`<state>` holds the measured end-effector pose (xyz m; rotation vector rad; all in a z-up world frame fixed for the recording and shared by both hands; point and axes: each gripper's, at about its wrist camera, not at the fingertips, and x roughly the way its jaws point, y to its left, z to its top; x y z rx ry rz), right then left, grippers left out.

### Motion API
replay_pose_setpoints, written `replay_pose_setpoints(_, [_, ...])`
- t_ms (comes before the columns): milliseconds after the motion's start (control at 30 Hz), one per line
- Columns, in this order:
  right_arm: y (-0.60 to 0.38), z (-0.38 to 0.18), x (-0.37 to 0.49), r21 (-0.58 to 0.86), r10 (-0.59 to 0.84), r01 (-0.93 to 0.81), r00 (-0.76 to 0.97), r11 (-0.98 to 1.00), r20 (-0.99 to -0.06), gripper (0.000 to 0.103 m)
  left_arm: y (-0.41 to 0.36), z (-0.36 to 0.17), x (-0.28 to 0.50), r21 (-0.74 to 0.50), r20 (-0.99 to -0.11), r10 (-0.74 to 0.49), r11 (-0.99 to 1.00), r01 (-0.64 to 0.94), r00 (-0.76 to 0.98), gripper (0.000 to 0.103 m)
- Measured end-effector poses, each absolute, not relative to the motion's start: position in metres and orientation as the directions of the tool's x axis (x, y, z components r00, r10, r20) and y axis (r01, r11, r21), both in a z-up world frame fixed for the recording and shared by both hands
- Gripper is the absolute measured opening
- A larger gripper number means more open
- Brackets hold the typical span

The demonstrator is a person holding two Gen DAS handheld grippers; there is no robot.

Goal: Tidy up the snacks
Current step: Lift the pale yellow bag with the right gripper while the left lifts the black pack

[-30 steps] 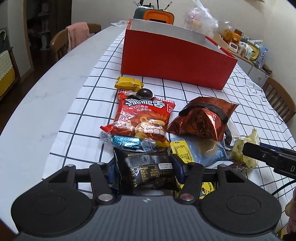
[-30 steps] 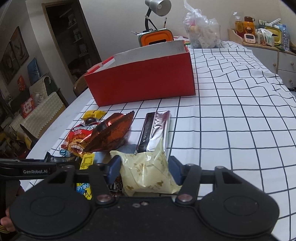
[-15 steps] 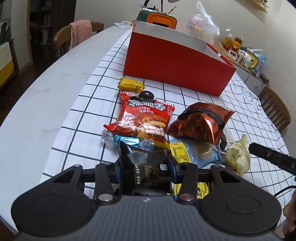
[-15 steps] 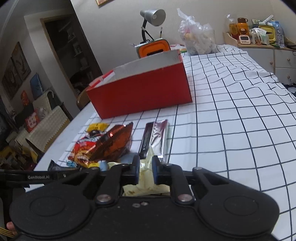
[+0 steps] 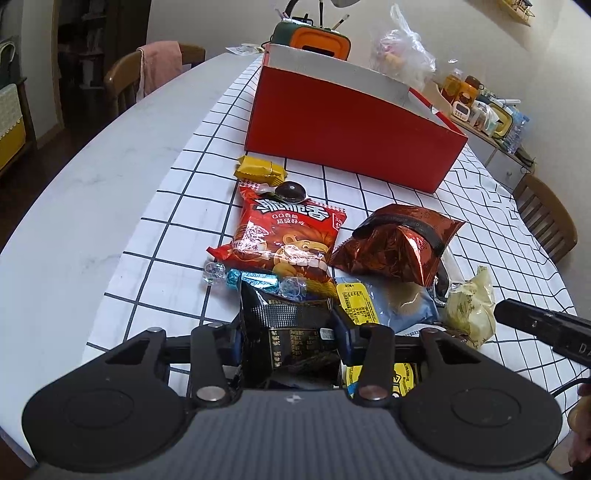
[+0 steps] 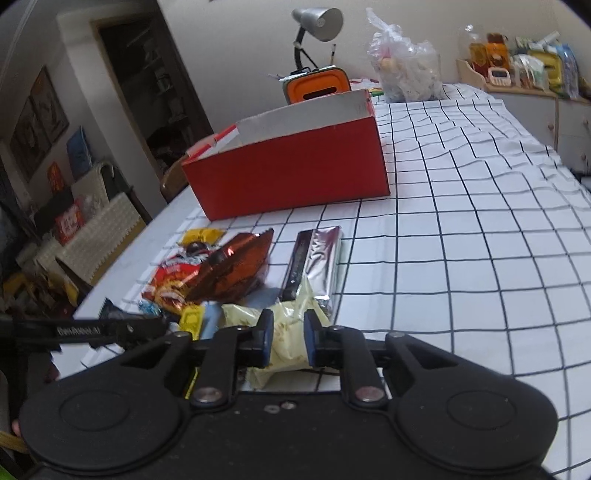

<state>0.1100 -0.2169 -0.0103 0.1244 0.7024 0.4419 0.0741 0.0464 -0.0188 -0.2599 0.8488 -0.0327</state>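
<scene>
My left gripper is shut on a black snack packet and holds it just above the snack pile. My right gripper is shut on a pale yellow packet, which also shows in the left wrist view. An open red box stands farther back on the checked cloth; it shows in the right wrist view too. Loose snacks lie between: a red lion packet, a copper foil bag, a yellow candy, a silver bar.
An orange container, a desk lamp and a clear plastic bag stand behind the box. Wooden chairs stand at the table's left edge. A sideboard with jars is at the right.
The right gripper's fingers have closed on the pale yellow packet and lifted it slightly. The left gripper has raised the black packet and moved a little forward.
</scene>
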Motion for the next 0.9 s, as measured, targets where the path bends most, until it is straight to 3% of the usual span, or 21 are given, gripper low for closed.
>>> replay_pose_setpoints(167, [-0.211, -0.012, 0.108, 0.186, 0.415, -0.391, 0.657, 0.901, -0.629, 0.018, 0.047, -0.019, 0.074, -0.241, -0.737, -0.133, 0.968, -0.075, 0.663, 0.044])
replay_pose_setpoints(400, [-0.213, -0.008, 0.107, 0.161, 0.429, -0.421, 0.685, 0.893, -0.589, 0.021, 0.046, -0.019, 0.074, -0.241, -0.737, -0.133, 0.968, -0.074, 0.663, 0.045])
replay_pose_setpoints(500, [-0.209, -0.007, 0.106, 0.119, 0.421, -0.443, 0.684, 0.889, -0.595, 0.029, 0.046, -0.019, 0.074, -0.241, -0.737, -0.133, 0.968, -0.073, 0.663, 0.045])
replay_pose_setpoints(533, [-0.207, -0.007, 0.106, 0.117, 0.428, -0.455, 0.678, 0.883, -0.598, 0.039, 0.046, -0.019, 0.074, -0.242, -0.737, -0.133, 0.968, -0.074, 0.663, 0.045])
replay_pose_setpoints(600, [-0.204, -0.008, 0.106, 0.106, 0.432, -0.471, 0.666, 0.876, -0.608, 0.084, 0.046, -0.019, 0.074, -0.242, -0.737, -0.134, 0.968, -0.073, 0.663, 0.045])
replay_pose_setpoints(633, [-0.203, -0.010, 0.106, 0.099, 0.432, -0.477, 0.664, 0.873, -0.611, 0.096, 0.046, -0.019, 0.074, -0.243, -0.736, -0.134, 0.967, -0.074, 0.663, 0.045])
replay_pose_setpoints(667, [-0.202, -0.011, 0.106, 0.093, 0.435, -0.483, 0.668, 0.871, -0.603, 0.101, 0.046, -0.020, 0.074, -0.243, -0.737, -0.135, 0.967, -0.074, 0.663, 0.045])
replay_pose_setpoints(900, [-0.195, -0.022, 0.112, -0.009, 0.348, -0.462, 0.680, 0.887, -0.645, 0.102, 0.046, -0.021, 0.075, -0.240, -0.737, -0.132, 0.968, -0.073, 0.663, 0.045])
